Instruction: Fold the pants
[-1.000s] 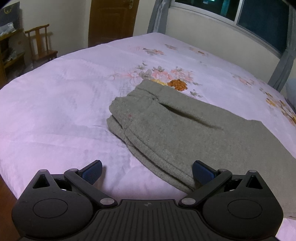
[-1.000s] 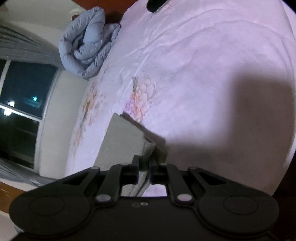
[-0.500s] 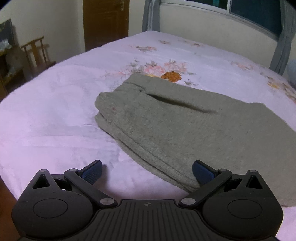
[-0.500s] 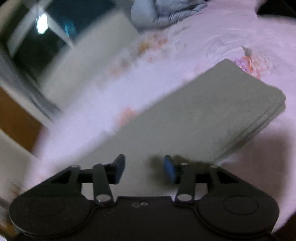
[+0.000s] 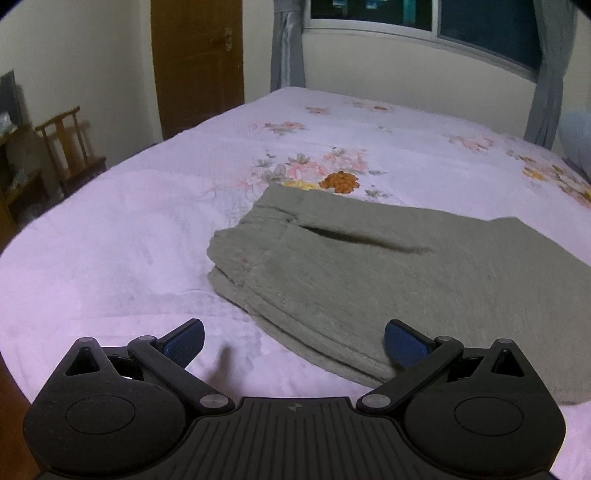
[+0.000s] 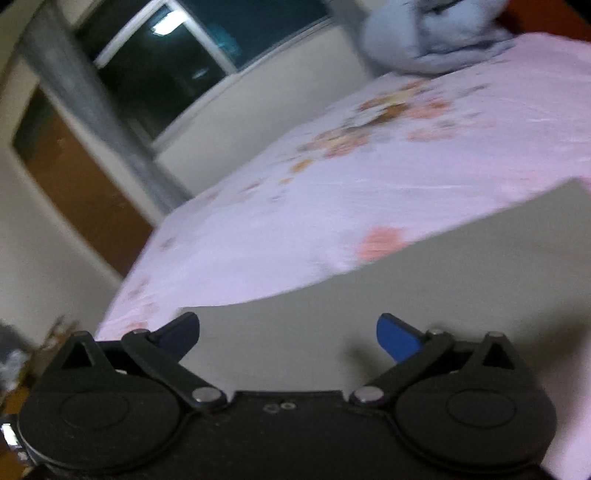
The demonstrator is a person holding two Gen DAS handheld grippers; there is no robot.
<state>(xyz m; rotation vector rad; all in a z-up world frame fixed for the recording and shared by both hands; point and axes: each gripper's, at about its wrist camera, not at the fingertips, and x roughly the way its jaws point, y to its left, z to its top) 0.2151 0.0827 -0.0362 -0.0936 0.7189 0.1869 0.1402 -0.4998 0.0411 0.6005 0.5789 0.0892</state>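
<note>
right tool (image 6: 288, 334) spread wide, empty | over grey pants (image 6: 424, 295) | bed (image 6: 369, 177)

Each black tool (image 5: 293, 341) (image 6: 288, 338) has 2 blue-padded fingers (image 5: 183, 339), silver pivot screws.

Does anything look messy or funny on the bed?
Nothing much. The pants lie folded flat on the bed; only their stacked edges at the near corner don't line up. A blanket sits bunched at the far end.
</note>
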